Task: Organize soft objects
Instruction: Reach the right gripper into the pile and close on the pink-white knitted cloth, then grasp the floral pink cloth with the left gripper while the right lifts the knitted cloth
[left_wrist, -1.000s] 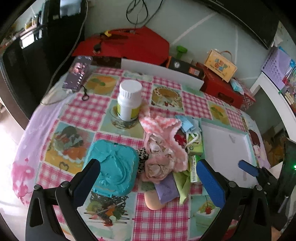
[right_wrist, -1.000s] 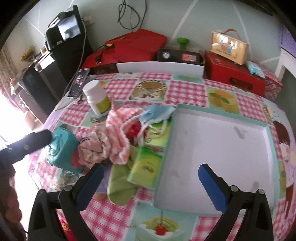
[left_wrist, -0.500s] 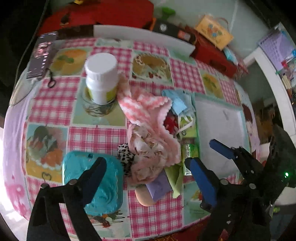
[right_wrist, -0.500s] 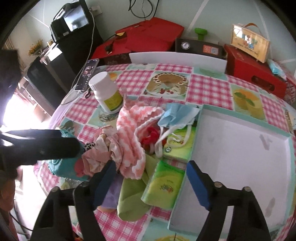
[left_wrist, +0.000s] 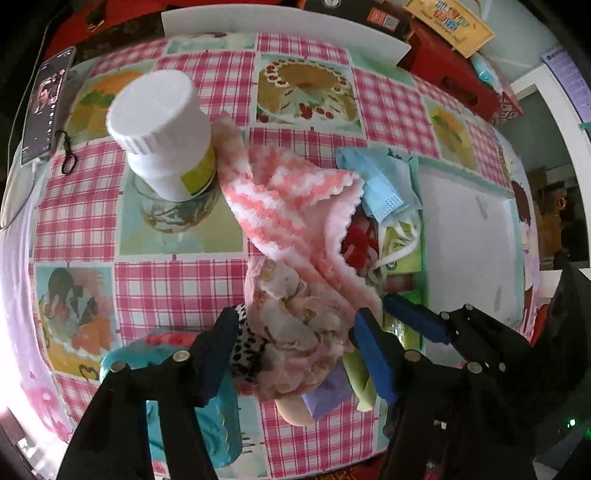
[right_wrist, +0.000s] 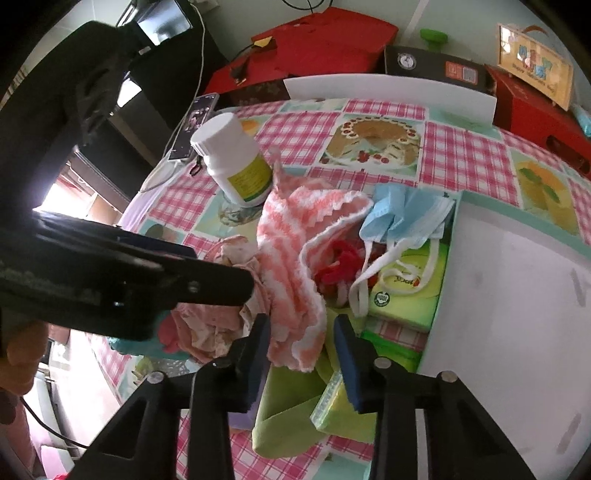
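On the checked tablecloth (left_wrist: 177, 280), the left gripper (left_wrist: 295, 332) is closing around the floral cloth (left_wrist: 295, 332), not yet pinching. Only the right view shows the right gripper (right_wrist: 301, 339) closing around the pink towel's (right_wrist: 291, 266) hem, beside the tray (right_wrist: 517, 295).

Little legible text.
Green tissue pack (right_wrist: 402, 291) — printed logo word, upside down, letters not clear; round green emblem beside it.
White bottle (right_wrist: 236, 162) — yellow-green label, fine print too small to read.
Yellow box (right_wrist: 533, 64) at back — colourful cartoon lettering, blurred.
Dark box (right_wrist: 432, 66) — round dial-like mark and red-orange sticker, unreadable.
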